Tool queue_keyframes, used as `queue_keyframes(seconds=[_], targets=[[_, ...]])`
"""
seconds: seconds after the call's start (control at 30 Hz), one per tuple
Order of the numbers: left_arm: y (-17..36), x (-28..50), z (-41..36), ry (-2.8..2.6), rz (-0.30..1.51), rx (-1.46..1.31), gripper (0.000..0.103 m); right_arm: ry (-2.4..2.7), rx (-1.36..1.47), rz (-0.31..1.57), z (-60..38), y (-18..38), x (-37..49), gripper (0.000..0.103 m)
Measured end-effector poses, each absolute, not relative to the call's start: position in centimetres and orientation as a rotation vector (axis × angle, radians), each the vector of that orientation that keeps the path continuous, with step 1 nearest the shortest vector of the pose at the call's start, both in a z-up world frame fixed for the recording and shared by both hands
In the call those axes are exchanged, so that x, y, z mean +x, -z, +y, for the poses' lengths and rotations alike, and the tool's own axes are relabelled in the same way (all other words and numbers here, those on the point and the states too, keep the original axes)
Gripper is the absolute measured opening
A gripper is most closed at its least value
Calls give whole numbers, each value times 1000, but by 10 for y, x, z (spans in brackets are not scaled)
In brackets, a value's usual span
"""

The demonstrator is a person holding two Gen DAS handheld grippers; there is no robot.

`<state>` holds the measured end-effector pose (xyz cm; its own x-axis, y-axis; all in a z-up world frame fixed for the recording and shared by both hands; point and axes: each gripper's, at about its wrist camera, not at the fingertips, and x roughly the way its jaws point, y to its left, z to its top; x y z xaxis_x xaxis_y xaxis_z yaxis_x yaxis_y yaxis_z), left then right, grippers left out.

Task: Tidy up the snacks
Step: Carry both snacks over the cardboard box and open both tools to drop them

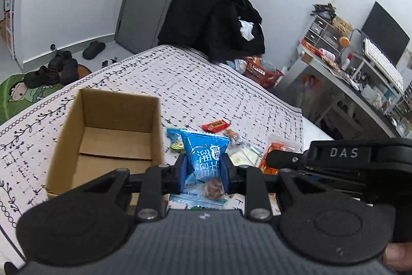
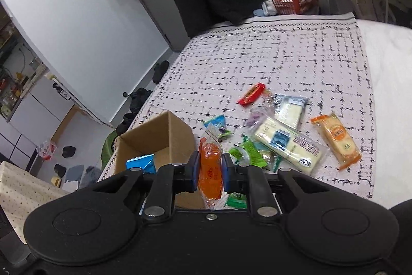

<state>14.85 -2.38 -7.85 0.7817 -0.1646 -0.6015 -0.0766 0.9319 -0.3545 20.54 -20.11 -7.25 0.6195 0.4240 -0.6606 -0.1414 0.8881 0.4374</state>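
Presently, item one: my left gripper, blue pads clamped on either side of a blue snack packet. It is a glossy pillow pouch with crimped top edge, white characters and a brown fruit picture, held upright and clear of the cloth. Just to its left stands the cardboard box, plain brown, open-topped, flaps folded flat inside.

Item two: my right gripper, pads closed on an orange snack packet, a clear wrapper round a smooth orange block, held upright. In the right wrist view, the box sits left of it, with a corner of the blue packet showing before it.

Item three: loose snacks on the bedspread, a pale woven cloth with black dashes. I count a red wrapper, a long clear pack of pale biscuits, a second clear pack behind it, an orange-edged bar off to the right, and crumpled green wrappers just beside the right pads.
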Motion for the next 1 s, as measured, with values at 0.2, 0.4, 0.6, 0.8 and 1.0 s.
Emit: queue_keyframes(seconds=[0.2,0.4,0.6,0.8,1.0], targets=[[78,148,1,8,666,-412,26,-363,347,834,-181,67,209,18],[86,152,25,-50,677,-468,26,-385,343,839,-162,68,217,18],[95,157,48,-92,698,-522,26,-416,336,851,-143,71,226,18],[107,161,59,-130,726,-532,26,-454,324,876,-125,78,236,18],[116,164,67,-168,749,-553,26,-495,301,906,-107,83,242,18]])
